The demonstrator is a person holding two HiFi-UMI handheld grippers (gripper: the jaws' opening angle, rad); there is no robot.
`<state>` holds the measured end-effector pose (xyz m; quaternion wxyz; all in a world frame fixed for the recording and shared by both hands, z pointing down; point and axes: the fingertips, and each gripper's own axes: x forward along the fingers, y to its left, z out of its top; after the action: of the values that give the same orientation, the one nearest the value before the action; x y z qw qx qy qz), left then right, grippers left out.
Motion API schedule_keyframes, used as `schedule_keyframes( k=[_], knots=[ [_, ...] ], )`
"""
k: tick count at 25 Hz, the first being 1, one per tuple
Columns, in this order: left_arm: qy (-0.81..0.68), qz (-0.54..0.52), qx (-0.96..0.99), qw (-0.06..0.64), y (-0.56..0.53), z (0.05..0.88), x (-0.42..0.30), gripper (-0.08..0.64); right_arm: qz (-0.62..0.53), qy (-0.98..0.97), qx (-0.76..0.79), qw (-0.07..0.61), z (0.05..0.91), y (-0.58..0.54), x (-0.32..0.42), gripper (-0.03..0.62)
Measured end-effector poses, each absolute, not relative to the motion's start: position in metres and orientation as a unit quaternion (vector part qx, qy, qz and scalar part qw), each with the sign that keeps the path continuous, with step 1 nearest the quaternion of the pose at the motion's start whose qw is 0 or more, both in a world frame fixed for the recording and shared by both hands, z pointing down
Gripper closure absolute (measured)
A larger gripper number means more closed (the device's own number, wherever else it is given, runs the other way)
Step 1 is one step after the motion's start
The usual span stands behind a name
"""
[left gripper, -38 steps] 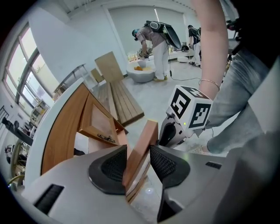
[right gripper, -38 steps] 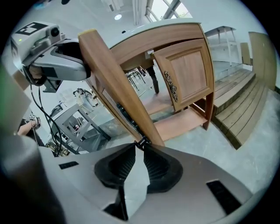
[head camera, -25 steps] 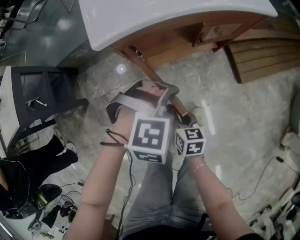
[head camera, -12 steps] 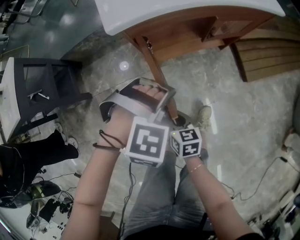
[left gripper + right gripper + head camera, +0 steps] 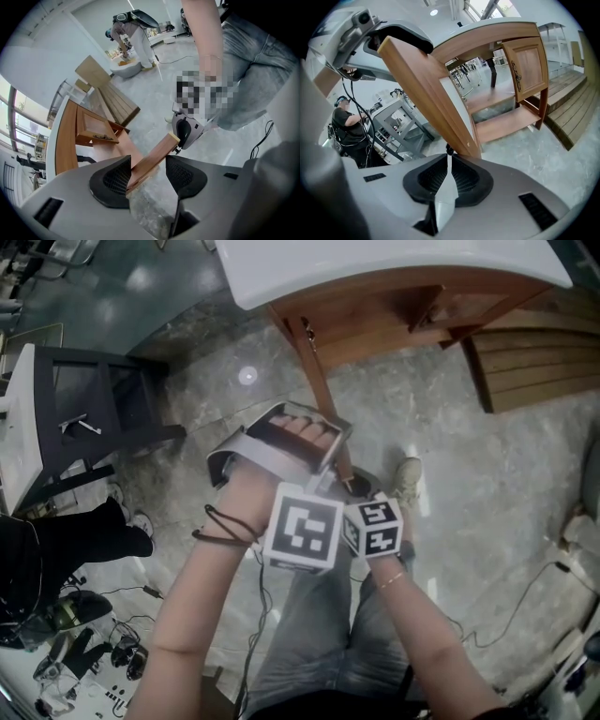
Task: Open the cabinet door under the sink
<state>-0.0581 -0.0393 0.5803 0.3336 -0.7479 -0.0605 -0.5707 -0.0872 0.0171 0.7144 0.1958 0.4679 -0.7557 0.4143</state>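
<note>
Marble floor (image 5: 487, 474) spreads below the cabinet (image 5: 375, 315), whose door (image 5: 319, 390) stands swung out. The left tool (image 5: 149, 161) has just been opening; its jaws are wide apart, with the door's edge between them, against one jaw. The right tool (image 5: 449, 157) has just been closing; its jaws are together, with the door's corner just beyond its tips.

Brown wooden cabinet door (image 5: 433, 93), wide open

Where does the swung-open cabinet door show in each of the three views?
Head view: the open door is a thin wooden strip seen edge-on, at centre.
Left gripper view: its edge lies between the open jaws.
Right gripper view: it is a broad panel at upper left, with its dark handle at the jaw tips.
Shared landmark: the second door, ajar.
</note>
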Motion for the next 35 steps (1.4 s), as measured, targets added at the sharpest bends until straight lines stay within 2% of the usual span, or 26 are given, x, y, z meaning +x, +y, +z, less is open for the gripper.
schedule_keyframes(
  k=[9,16,22,25,35],
  knots=[
    [-0.095,-0.557,-0.780,0.267,-0.012,0.570,-0.066,0.336,0.408,-0.759,0.470,0.193,0.695,0.020,-0.088,0.555],
    [-0.064,-0.530,-0.824,0.191,0.011,0.549,-0.068,0.336,0.389,-0.766,0.458,0.227,0.671,0.040,-0.078,0.555],
    [-0.025,-0.485,-0.867,0.112,0.026,0.517,-0.061,0.336,0.374,-0.772,0.461,0.225,0.627,0.044,-0.053,0.555],
    [-0.006,-0.468,-0.878,0.097,0.026,0.501,-0.057,0.336,0.355,-0.783,0.463,0.216,0.600,0.033,-0.043,0.555],
    [0.092,-0.272,-0.957,0.036,0.024,0.391,-0.020,0.337,0.293,-0.831,0.452,0.139,0.464,0.001,-0.014,0.555]
  ],
)
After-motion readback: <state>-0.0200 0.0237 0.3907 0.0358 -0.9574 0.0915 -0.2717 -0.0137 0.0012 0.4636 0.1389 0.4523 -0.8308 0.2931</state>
